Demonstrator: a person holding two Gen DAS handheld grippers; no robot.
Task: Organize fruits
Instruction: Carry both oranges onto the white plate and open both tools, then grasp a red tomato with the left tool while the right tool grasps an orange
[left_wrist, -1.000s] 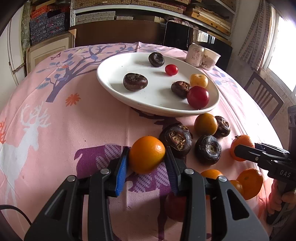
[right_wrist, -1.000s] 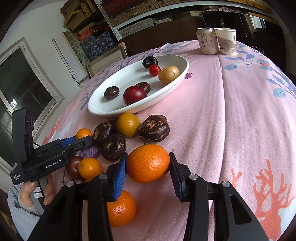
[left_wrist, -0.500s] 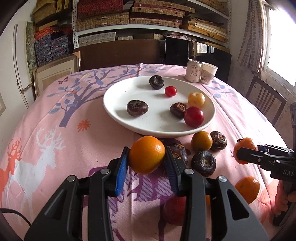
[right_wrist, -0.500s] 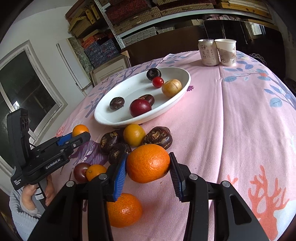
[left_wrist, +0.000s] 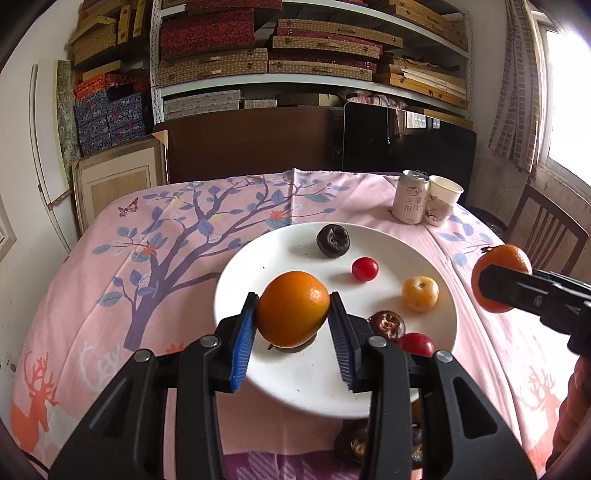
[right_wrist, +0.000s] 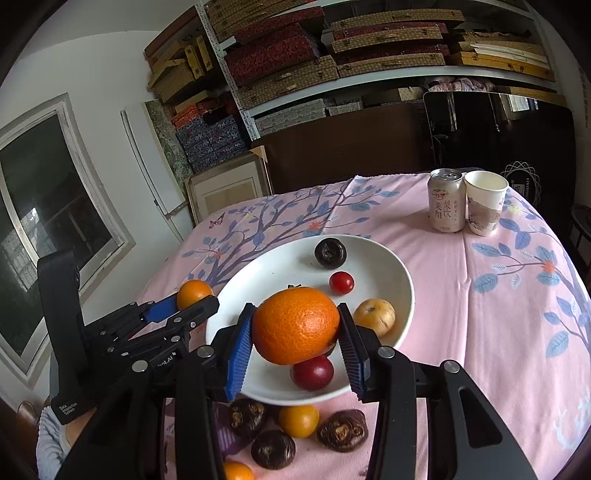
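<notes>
- left gripper (left_wrist: 293, 325): jaws clamped on a smooth orange (left_wrist: 293, 308), blue pads against both its sides; fruit held in the air above the near-left part of the white plate (left_wrist: 295, 391).
- Ahead of the left jaws, on the plate: dark round fruit (left_wrist: 332, 240) at the far side, small red tomato (left_wrist: 364, 269) right of it, yellow fruit (left_wrist: 420, 293) further right.
- Just right of the left jaws: dark fruit (left_wrist: 387, 324) and a red fruit (left_wrist: 416, 344), both on the plate.
- right gripper (right_wrist: 296, 332): jaws clamped on a dimpled orange (right_wrist: 295, 325), also off the table, over the plate's near edge.
- Below the right jaws, on the pink tablecloth (right_wrist: 498, 295): dark fruits and a small orange (right_wrist: 299, 420).
- Far right beyond the jaws: can (right_wrist: 446, 200) touching a paper cup (right_wrist: 484, 206).
</notes>
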